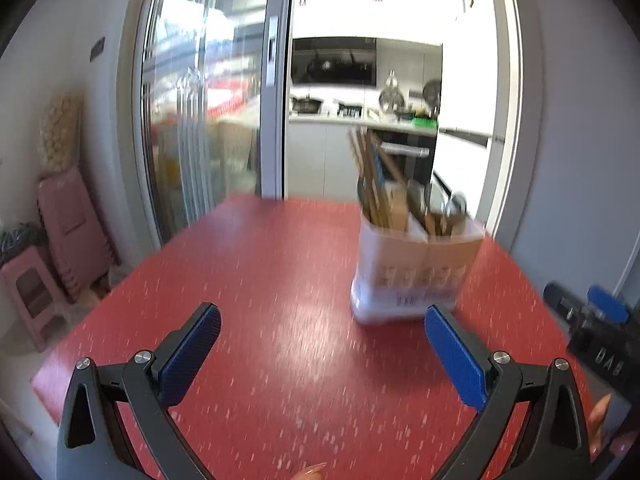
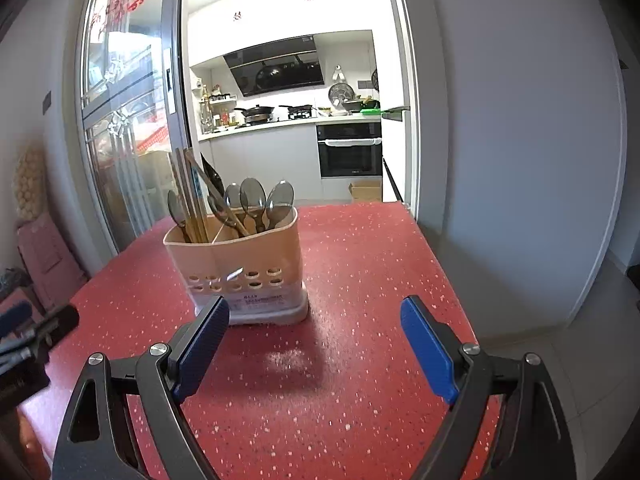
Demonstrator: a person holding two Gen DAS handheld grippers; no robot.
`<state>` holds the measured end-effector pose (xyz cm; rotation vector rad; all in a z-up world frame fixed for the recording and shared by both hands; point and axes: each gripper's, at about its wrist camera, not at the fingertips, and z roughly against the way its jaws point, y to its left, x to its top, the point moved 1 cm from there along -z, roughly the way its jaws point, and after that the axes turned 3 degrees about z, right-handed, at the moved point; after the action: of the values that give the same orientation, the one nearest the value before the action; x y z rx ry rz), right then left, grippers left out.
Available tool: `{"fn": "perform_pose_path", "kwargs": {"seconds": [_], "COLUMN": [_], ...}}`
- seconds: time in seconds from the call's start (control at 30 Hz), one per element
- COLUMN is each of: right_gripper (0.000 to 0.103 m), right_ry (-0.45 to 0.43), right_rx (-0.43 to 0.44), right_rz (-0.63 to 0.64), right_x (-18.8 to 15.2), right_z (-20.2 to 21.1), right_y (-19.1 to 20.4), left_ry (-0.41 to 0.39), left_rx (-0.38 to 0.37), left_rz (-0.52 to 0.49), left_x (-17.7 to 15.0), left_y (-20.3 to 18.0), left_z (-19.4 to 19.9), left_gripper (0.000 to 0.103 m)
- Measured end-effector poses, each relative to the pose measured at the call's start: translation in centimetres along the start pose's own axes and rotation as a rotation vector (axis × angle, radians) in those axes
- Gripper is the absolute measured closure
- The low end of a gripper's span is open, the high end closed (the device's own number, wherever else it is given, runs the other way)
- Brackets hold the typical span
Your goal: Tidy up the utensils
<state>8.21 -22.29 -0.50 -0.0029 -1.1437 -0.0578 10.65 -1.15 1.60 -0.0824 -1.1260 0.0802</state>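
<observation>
A beige utensil holder (image 2: 240,256) with a white base stands upright on the red speckled table (image 2: 360,264). Several spoons (image 2: 252,196) and wooden chopsticks (image 2: 188,192) stick up out of it. My right gripper (image 2: 315,304) is open just short of the holder, with nothing between its blue pads (image 2: 428,352). In the left wrist view the holder (image 1: 416,272) is blurred and sits ahead to the right. My left gripper (image 1: 322,312) is open and empty over bare table. The right gripper (image 1: 592,316) shows at that view's right edge.
The table's far edge (image 2: 352,206) meets a glass sliding door (image 2: 128,120) and an open doorway into a kitchen. Pink stools (image 1: 64,232) stand on the floor to the left. A grey wall (image 2: 520,160) rises beyond the table's right edge.
</observation>
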Motion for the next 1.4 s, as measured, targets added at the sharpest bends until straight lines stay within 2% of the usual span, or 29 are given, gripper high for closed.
{"fn": "perform_pose_path", "kwargs": {"seconds": [0.17,0.6,1.4], "right_gripper": [0.013,0.013,0.013], "right_ry": [-0.031,-0.078,-0.099], "right_rx": [-0.017,-0.05,-0.056], "right_rz": [0.001,0.003,0.018], "right_x": [0.9,2.8,2.7], "right_z": [-1.3,-2.8,-2.4], "right_y": [0.0,0.1,1.4], "left_ry": [-0.025,-0.007,0.002], "left_rx": [-0.003,-0.025,-0.015], "left_rz": [-0.021,-0.041,-0.054], "left_x": [1.3,2.6,2.6], "left_y": [-0.8,-2.7,-2.3], "left_z": [-1.5,-5.0,-5.0], "left_gripper": [0.0,0.0,0.0]}}
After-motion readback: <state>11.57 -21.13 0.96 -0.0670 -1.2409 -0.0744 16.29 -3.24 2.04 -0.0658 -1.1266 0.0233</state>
